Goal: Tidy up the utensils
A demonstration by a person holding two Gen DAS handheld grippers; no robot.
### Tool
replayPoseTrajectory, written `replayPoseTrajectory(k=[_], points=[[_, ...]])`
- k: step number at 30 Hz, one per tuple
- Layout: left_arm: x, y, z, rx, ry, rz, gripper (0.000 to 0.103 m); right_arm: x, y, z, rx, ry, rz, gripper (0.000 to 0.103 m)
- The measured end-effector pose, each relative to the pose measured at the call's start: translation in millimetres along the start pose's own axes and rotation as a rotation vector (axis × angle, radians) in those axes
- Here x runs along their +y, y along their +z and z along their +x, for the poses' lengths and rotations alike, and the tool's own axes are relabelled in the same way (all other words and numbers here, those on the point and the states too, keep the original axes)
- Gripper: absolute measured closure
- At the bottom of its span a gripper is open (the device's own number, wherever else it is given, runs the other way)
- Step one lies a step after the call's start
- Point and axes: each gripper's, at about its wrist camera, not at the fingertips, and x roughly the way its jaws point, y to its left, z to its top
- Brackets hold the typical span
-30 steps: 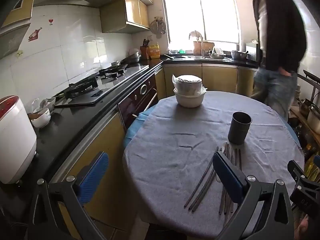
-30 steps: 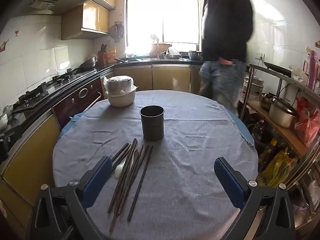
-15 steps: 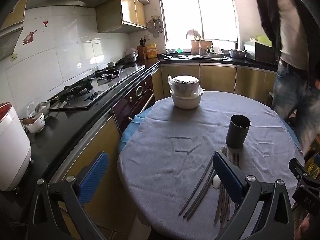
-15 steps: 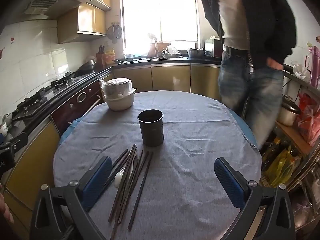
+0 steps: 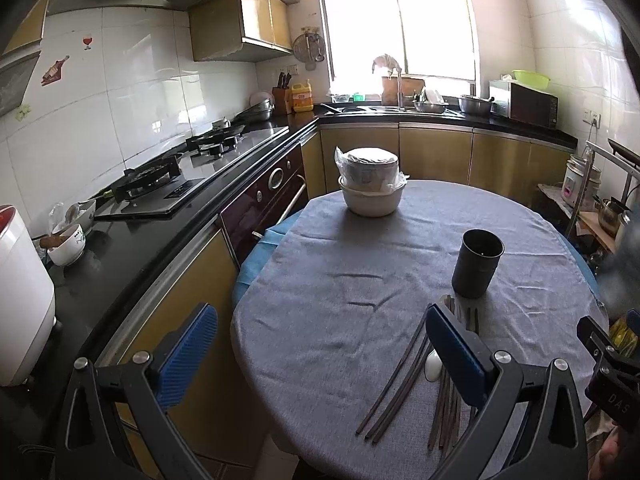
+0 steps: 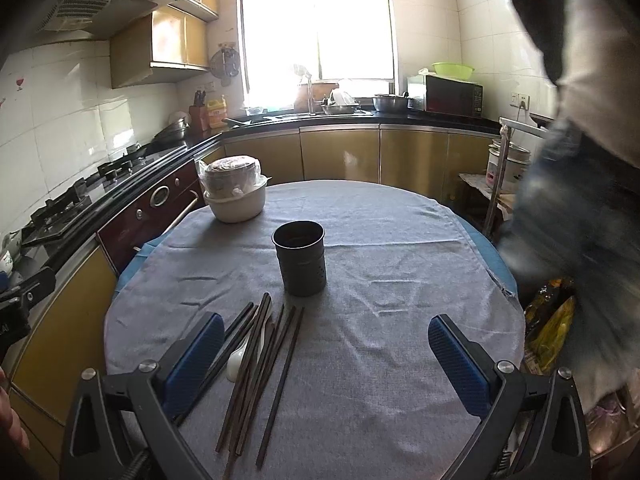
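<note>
On the round table's grey cloth [image 6: 380,344], dark wooden chopsticks [image 6: 260,360] and a white ceramic spoon [image 6: 240,354] lie just before the dark perforated metal cup [image 6: 300,258], while the left gripper [image 5: 320,356] and right gripper [image 6: 326,362] hover wide apart, empty.

Black triangular-framed left gripper [image 5: 320,354] and right gripper [image 6: 326,364] carry ribbed blue pads [image 6: 458,366] and silver screws [image 5: 502,356].
</note>
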Motion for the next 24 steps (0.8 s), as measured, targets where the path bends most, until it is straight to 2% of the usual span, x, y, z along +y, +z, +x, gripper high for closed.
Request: replayPoseTrajectory(k=[24], points=[[-2.5,4.9,15.1,0.009,-0.017,0.006,0.0,5.4,3.7,11.8,0.015,-0.007,0.01,0.0]])
